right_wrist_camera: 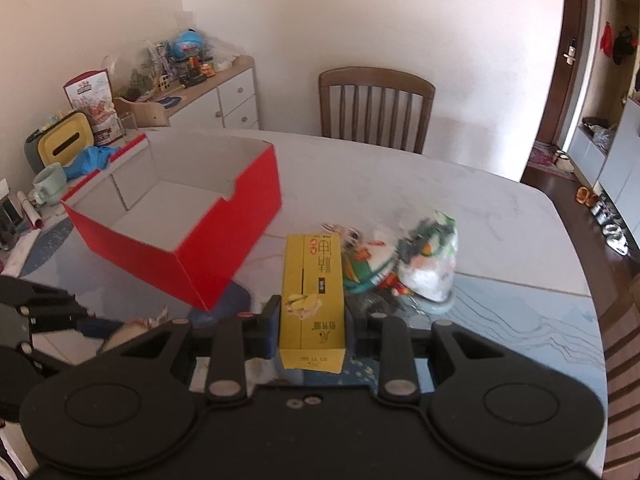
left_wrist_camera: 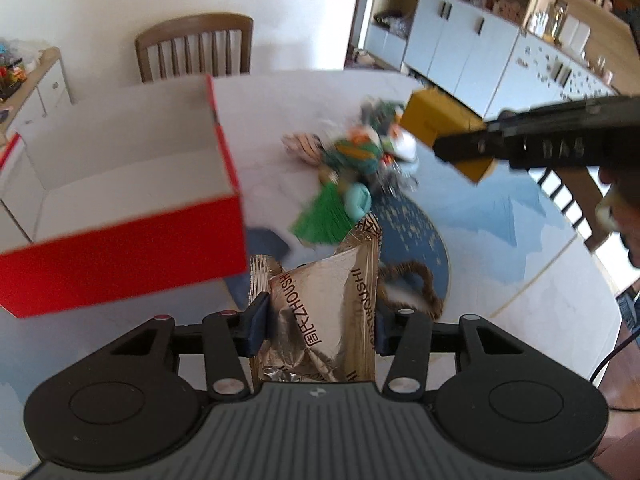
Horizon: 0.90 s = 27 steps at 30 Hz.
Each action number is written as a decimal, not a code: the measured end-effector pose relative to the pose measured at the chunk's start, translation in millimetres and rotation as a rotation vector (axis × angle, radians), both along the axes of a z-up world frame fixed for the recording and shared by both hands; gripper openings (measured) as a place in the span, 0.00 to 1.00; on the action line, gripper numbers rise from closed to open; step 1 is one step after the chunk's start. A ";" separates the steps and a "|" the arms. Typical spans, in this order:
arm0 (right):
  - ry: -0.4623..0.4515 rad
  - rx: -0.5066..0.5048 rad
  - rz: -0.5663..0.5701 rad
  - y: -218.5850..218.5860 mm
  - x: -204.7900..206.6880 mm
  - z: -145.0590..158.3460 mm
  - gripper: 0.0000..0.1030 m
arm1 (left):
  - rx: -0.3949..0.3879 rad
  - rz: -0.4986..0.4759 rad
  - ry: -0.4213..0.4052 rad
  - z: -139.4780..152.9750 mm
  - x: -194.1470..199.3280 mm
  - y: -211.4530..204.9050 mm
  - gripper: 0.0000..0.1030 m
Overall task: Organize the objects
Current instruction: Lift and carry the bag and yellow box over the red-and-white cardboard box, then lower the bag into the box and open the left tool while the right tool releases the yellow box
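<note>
My left gripper (left_wrist_camera: 320, 316) is shut on a crinkled gold foil snack packet (left_wrist_camera: 324, 304), held above the table. An open red box (left_wrist_camera: 124, 256) with a white inside stands to its left, nothing visible in it. My right gripper (right_wrist_camera: 311, 320) is shut on a tall yellow carton (right_wrist_camera: 313, 296); the same carton (left_wrist_camera: 440, 120) and gripper show at the right of the left wrist view. A blurred pile of snack packets (left_wrist_camera: 360, 152) lies on the table beyond both grippers, seen again as the pile (right_wrist_camera: 400, 256) right of the red box (right_wrist_camera: 180, 232).
A wooden chair (right_wrist_camera: 376, 104) stands at the table's far side. A sideboard (right_wrist_camera: 216, 96) with clutter is at the back left, a mug (right_wrist_camera: 48, 184) near the table's left edge. White cabinets (left_wrist_camera: 460, 48) line the right wall. A blue patterned mat (left_wrist_camera: 480, 220) covers the near table.
</note>
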State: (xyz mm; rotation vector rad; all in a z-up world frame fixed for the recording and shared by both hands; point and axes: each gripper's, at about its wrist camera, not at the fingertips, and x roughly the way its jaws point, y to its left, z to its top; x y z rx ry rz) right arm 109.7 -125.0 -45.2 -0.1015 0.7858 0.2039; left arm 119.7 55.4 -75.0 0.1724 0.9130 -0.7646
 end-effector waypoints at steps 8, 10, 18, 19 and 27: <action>-0.030 0.030 0.084 36.1 23.7 20.1 0.28 | -0.034 0.033 -0.056 39.6 35.2 32.0 0.47; -0.038 0.035 0.103 48.2 30.0 23.9 0.28 | -0.043 0.053 -0.058 46.6 48.9 41.0 0.47; -0.062 0.014 0.204 104.8 61.8 29.1 0.28 | -0.016 0.130 -0.094 60.0 111.1 74.5 0.47; -0.056 0.014 0.208 111.6 66.4 27.8 0.28 | -0.007 0.140 -0.093 58.9 118.6 78.2 0.47; -0.006 -0.016 0.302 161.7 105.9 6.5 0.28 | 0.077 0.192 -0.078 36.8 178.1 96.3 0.47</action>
